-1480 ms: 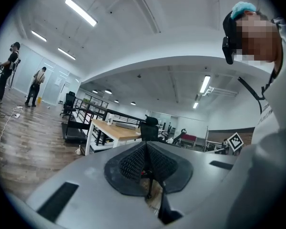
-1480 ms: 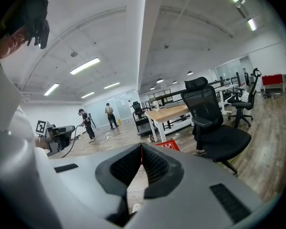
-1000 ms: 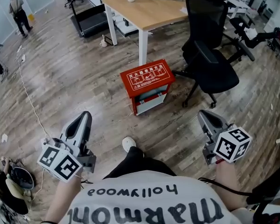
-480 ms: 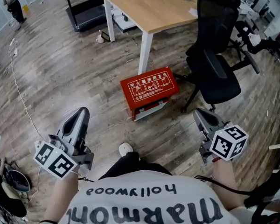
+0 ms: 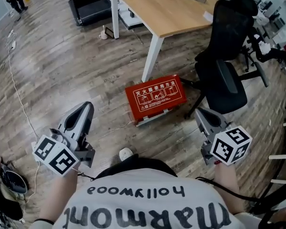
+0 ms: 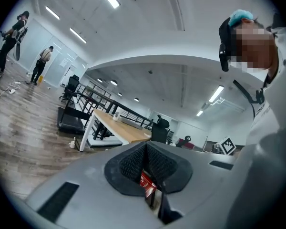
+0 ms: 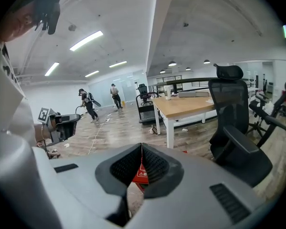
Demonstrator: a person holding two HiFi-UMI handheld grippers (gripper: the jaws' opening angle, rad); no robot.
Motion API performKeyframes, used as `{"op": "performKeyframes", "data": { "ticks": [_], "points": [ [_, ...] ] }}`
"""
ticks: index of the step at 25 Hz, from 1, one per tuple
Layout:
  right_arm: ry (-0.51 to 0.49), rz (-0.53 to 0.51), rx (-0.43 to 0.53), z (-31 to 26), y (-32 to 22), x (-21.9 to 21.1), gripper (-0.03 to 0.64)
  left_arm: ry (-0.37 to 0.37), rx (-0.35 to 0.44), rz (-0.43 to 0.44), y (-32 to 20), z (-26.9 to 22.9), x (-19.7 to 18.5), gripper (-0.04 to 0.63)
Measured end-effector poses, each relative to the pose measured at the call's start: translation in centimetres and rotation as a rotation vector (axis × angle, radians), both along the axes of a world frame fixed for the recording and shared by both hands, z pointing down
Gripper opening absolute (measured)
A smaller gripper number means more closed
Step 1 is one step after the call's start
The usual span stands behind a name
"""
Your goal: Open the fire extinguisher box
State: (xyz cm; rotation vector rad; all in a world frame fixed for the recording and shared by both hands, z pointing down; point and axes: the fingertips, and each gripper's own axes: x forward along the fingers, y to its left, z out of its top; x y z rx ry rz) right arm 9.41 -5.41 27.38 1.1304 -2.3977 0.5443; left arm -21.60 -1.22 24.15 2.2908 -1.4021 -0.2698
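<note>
Both pairs of jaws are clenched on nothing. In the left gripper view, the left gripper (image 6: 145,149) has its ribbed pads pressed together with no gap. The right gripper view shows the same for the right gripper (image 7: 141,152). Neither holds or touches anything.

The fire extinguisher box (image 5: 155,97) lies on the wooden floor (image 5: 62,70), well ahead of both pairs of jaws. It sits roughly between the lines they point along, ahead and to the right of the left jaws and ahead and to the left of the right jaws. Each gripper view shows it only as a sliver of red in the notch under the closed pads (image 6: 147,182) (image 7: 141,172). Just beyond the right jaws, beside the box, stands a black office chair (image 5: 224,80). The person's shoe (image 5: 126,153) rests on the floor behind and between the two sets of jaws.

From the head view, the box's red labelled face is turned upward and its panels look flush, so it reads as closed. I cannot make out a latch or handle from here.

As I judge it, the task proper has not begun and this is only the approach. Everything is left to do: closing the distance, parting a pair of jaws, finding the door's edge or catch, and swinging it open. The chair base close to the box may crowd the right side.
</note>
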Motion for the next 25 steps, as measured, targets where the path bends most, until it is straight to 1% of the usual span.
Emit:
{"op": "performKeyframes", "data": {
  "ticks": [2,4,8,10,12,13,15,19,22,23,25],
  "points": [
    [-0.008,0.021,-0.011,0.4,-0.2,0.6,0.011,0.013,0.028,-0.021,-0.7,-0.1,-0.2,0.006],
    [-0.019,0.038,-0.023,0.7,-0.4,1.1,0.011,0.034,0.05,-0.06,-1.2,0.0,-0.7,0.006],
    [0.003,0.039,-0.036,0.9,-1.0,2.4,0.011,0.084,0.049,-0.109,-2.4,0.4,-0.6,0.006],
    [0.003,0.036,-0.053,1.3,-1.2,3.2,0.011,0.07,0.092,-0.134,-2.4,-0.2,-0.1,0.006],
    [-0.007,0.019,-0.072,1.8,-1.7,3.6,0.011,0.033,0.15,-0.171,-2.0,-1.3,0.2,0.006],
    [-0.012,0.004,-0.076,2.0,-2.1,3.7,0.011,0.019,0.165,-0.194,-1.8,-1.7,0.3,0.006],
    [-0.018,-0.037,-0.073,2.0,-3.3,3.7,0.011,0.015,0.164,-0.243,-1.6,-2.0,0.5,0.006],
    [-0.021,-0.133,-0.062,1.4,-5.8,4.1,0.011,0.043,0.128,-0.356,-0.9,-2.1,1.9,0.006],
    [-0.029,-0.189,-0.057,0.7,-7.5,5.3,0.011,0.013,0.122,-0.43,-0.6,-2.5,3.5,0.006],
    [-0.027,-0.206,-0.054,0.5,-8.0,5.7,0.011,0.012,0.117,-0.455,-0.7,-2.5,3.9,0.006],
    [-0.024,-0.23,-0.053,0.2,-9.0,7.1,0.011,0.031,0.11,-0.501,-1.0,-2.5,4.9,0.006]
  ]
}}
